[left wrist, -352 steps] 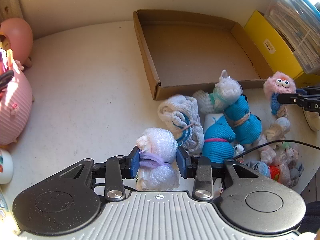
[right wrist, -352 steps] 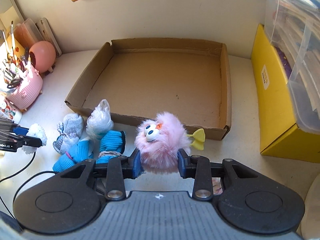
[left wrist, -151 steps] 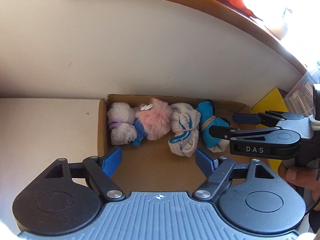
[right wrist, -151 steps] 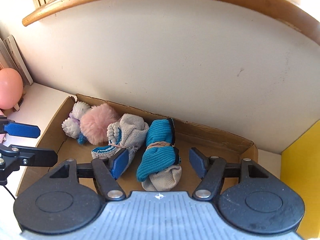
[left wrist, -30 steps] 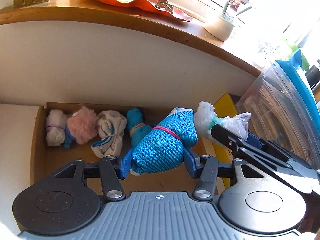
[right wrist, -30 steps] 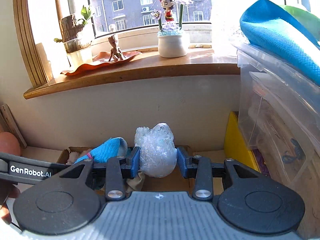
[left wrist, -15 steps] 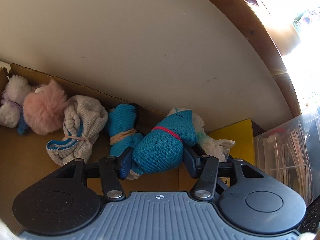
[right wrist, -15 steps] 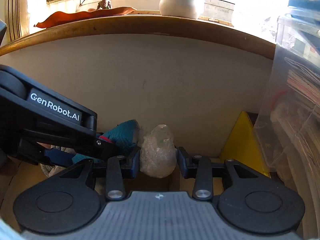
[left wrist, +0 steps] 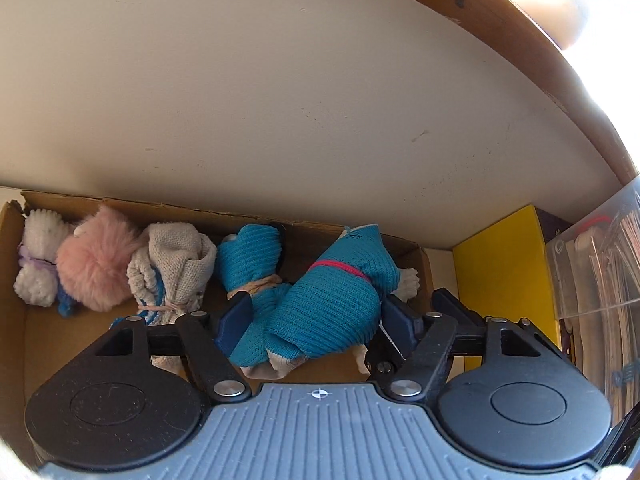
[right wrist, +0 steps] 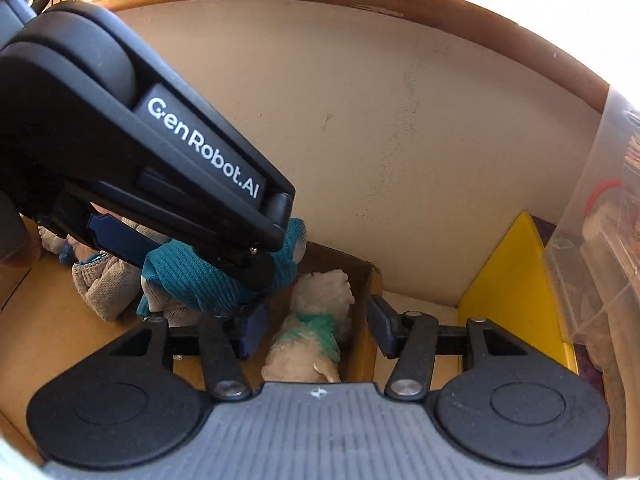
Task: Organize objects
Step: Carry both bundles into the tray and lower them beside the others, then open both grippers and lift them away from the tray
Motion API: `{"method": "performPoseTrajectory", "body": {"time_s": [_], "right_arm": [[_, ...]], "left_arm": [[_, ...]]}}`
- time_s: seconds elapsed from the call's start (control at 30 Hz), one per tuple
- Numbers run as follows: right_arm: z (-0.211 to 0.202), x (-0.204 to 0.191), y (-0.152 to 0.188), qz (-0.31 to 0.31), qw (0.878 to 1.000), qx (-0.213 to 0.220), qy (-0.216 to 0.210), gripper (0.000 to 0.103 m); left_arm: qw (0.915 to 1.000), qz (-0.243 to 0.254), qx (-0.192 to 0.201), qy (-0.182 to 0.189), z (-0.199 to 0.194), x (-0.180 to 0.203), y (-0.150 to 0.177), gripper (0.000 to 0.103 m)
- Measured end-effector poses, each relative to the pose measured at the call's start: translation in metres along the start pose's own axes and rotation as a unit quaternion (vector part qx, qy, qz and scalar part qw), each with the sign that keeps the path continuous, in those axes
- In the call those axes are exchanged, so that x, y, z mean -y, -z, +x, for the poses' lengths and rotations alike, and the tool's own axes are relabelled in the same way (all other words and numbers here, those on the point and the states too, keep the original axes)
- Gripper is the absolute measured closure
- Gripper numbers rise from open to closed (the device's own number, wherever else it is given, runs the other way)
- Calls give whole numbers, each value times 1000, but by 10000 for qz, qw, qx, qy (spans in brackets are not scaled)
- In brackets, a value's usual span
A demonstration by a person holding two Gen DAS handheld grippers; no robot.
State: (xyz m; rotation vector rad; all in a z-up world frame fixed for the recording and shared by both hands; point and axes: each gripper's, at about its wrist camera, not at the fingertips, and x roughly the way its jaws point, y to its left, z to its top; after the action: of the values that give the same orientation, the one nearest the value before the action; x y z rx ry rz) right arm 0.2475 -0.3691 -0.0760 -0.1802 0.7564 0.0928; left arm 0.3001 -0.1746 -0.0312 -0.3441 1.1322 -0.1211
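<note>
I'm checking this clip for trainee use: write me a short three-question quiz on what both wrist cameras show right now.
1. True or false: the right gripper is clamped on the white bundle.
2. Which bundle sits between the left gripper's fingers? A) pink fluffy toy B) blue bundle with the red band C) grey sock bundle
3. Fill in: the white bundle lies in the box's ____ corner, by the yellow box.

Key: 1 false, the jaws stand open around it. 2 B, the blue bundle with the red band. 3 right, inside the cardboard box.
</note>
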Motion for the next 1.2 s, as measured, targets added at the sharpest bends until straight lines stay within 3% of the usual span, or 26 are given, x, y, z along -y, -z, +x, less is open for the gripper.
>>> {"method": "performPoseTrajectory", "body": {"time_s": [0.2, 0.53, 0.7, 0.83, 1.1, 1.2], "right_arm": [[-17, 3, 0, 34, 10000, 49, 8, 51], [-63, 6, -5, 266, 9995, 149, 55, 48], [-109, -2, -6, 370, 9987, 327, -83, 42], [-116, -15, -14, 368, 9983, 382, -255, 40], [-159, -34, 4, 489, 9968, 383, -511, 37], [-181, -37, 6, 574, 9958, 330, -639, 35]], "left_arm": [[9996, -126, -20, 262, -7, -6, 8, 21], [9993, -183, 169, 296, -33, -25, 13, 21], [9986, 78, 498, 157, -67, -38, 18, 19], [9968, 373, 691, -118, -92, -44, 21, 18], [9913, 979, 729, -487, -132, -81, 81, 18], [9887, 1138, 750, -623, -174, -97, 102, 18]]}}
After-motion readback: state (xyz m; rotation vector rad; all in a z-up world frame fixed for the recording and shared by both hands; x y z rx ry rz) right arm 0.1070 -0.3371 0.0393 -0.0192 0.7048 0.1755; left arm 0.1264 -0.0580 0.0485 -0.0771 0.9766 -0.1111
